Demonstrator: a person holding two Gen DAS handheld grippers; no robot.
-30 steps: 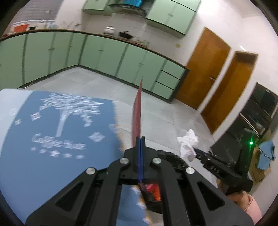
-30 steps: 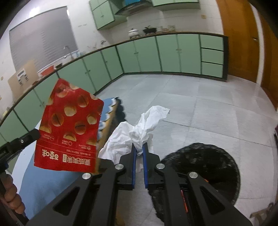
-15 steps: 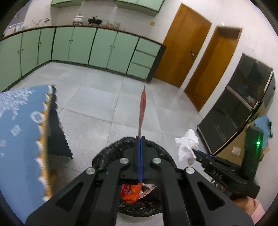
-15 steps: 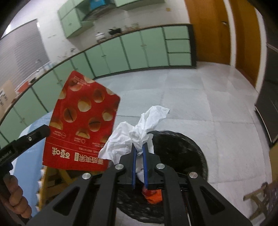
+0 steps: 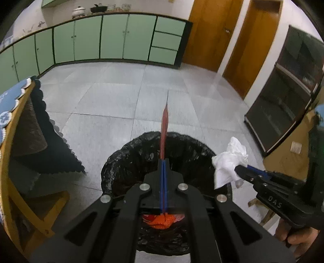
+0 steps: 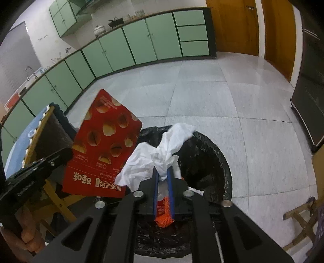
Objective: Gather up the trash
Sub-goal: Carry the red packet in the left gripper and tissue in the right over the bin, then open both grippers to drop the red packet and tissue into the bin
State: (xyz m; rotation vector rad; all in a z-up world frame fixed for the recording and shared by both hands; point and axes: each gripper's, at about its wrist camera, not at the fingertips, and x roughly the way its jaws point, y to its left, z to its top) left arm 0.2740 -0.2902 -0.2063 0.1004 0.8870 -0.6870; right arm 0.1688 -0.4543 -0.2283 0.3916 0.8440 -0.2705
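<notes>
A pale grey tiled floor [image 5: 125, 91] fills the middle of both views. Along the far wall runs a row of green cabinets [image 5: 113, 38] under a dark counter edge, with a white pot [image 5: 78, 11] and a black pan [image 5: 98, 8] standing on top. In the right wrist view green wall cupboards [image 6: 64, 16] hang above them, and a tap [image 6: 30, 70] shows at far left. Right of the cabinets stand two brown wooden doors [image 5: 214, 32]. A dark glass-fronted cabinet [image 5: 287, 97] stands against the right wall. At near left, a surface with a blue patterned cloth [image 5: 8, 105] and dark scalloped trim rests on yellow wooden legs [image 5: 30, 210].
</notes>
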